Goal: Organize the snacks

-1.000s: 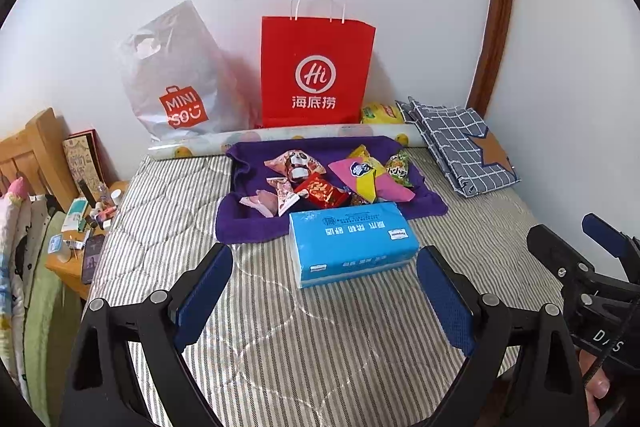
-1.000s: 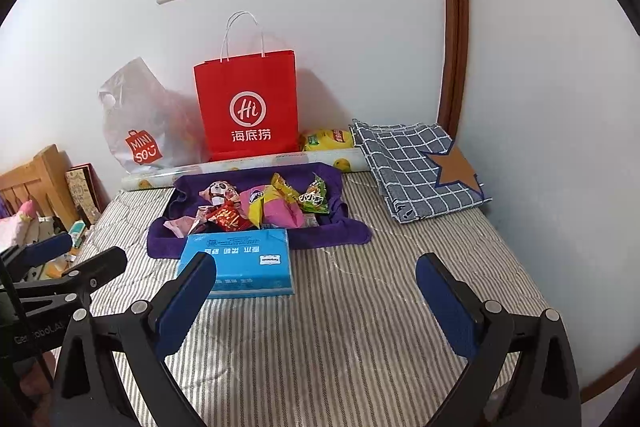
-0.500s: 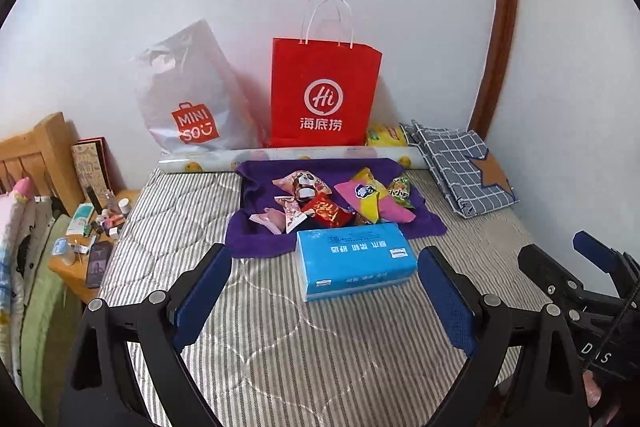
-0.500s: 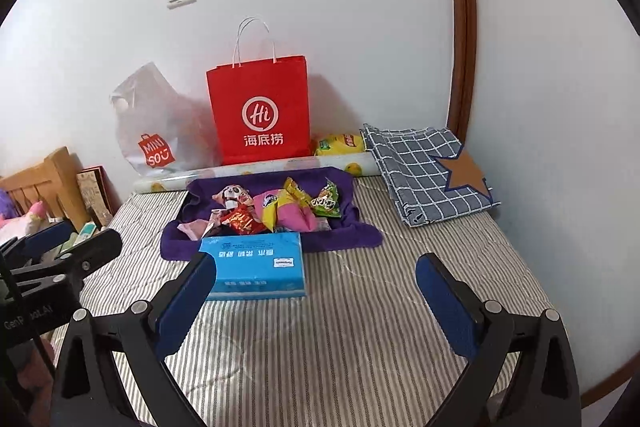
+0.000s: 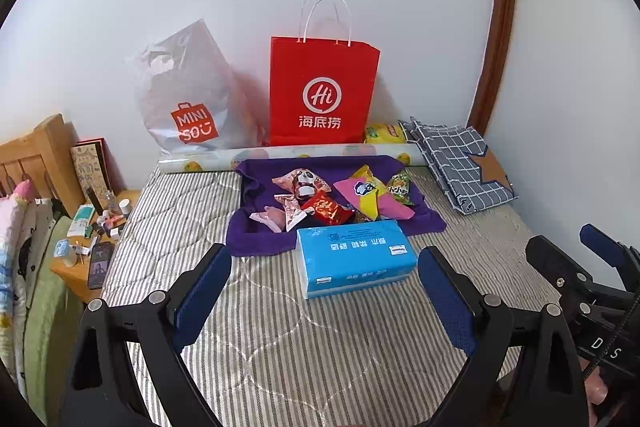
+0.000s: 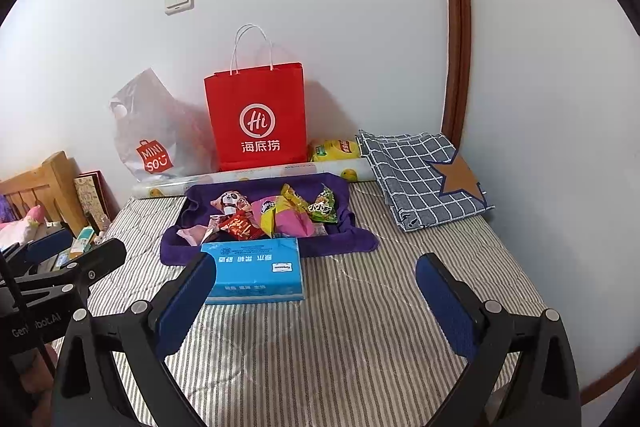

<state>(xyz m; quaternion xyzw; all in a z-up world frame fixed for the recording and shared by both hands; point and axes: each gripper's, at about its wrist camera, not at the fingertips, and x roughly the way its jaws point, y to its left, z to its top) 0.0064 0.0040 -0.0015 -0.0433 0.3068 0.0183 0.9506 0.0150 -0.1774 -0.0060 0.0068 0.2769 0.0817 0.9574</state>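
Here the left gripper point(image 5: 324, 291) is spread wide with nothing in it, above the striped bed point(image 5: 320, 355). The right gripper point(image 6: 316, 291) is spread wide too, and empty. The blue tissue box point(image 5: 354, 257) is the landmark. It lies on the bed just past both grippers. Right behind the box, touching it, the snacks point(image 5: 340, 197) sit in a pile on a purple cloth point(image 5: 256, 243). Behind the cloth, a red paper bag point(image 5: 324, 95) stands against the wall, with a grey plastic bag point(image 5: 184, 95) to its left. A checked cloth point(image 5: 460, 167) lies to the right of the box, well apart. Only the left view shows the little wooden table point(image 5: 80, 279) with a phone point(image 5: 99, 265), far left of the box. The right view shows the yellow packet point(image 6: 336, 150) beside the red bag more fully.
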